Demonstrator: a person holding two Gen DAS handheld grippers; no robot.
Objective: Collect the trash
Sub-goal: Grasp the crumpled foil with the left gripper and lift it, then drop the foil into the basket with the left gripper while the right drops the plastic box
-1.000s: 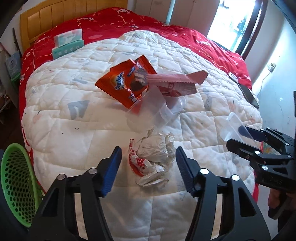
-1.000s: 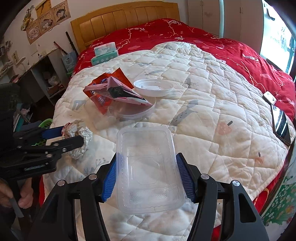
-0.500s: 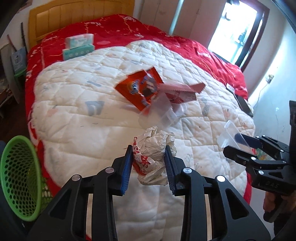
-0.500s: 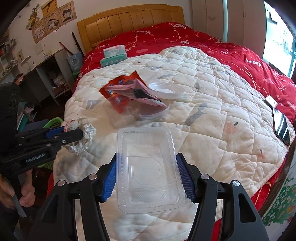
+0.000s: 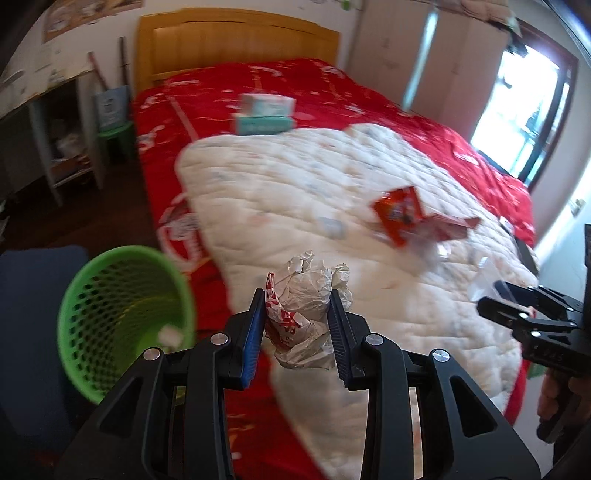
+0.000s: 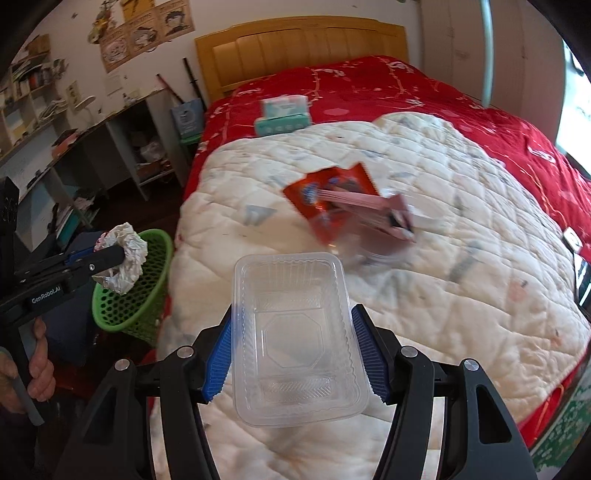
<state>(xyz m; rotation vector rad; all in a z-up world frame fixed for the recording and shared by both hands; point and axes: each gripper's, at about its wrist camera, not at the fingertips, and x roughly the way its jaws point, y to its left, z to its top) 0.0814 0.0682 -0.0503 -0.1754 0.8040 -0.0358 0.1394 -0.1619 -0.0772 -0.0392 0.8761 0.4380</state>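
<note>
Phone [image 6: 580, 273] shows only rightward; left gripper [image 5: 297, 328] clamps wrapper [image 5: 306, 314], right gripper [image 6: 291, 354] tray [image 6: 295, 339]

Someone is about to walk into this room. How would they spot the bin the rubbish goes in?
Find the big bed with the red cover and white quilt, then look down at the floor beside its near corner. There stands a green basket, round, with walls of open mesh. It is the only bright green container by the bed, and the left gripper carries a crumpled wrapper near it.

We're in a home bedroom; double bed [image 6: 461, 122] with wooden headboard [image 6: 299, 48] and white quilt [image 6: 424, 229]; cartoon posters [image 6: 144, 29] on the wall (cluttered desk [image 6: 74, 147] alongside); wardrobe [image 5: 443, 66].
</note>
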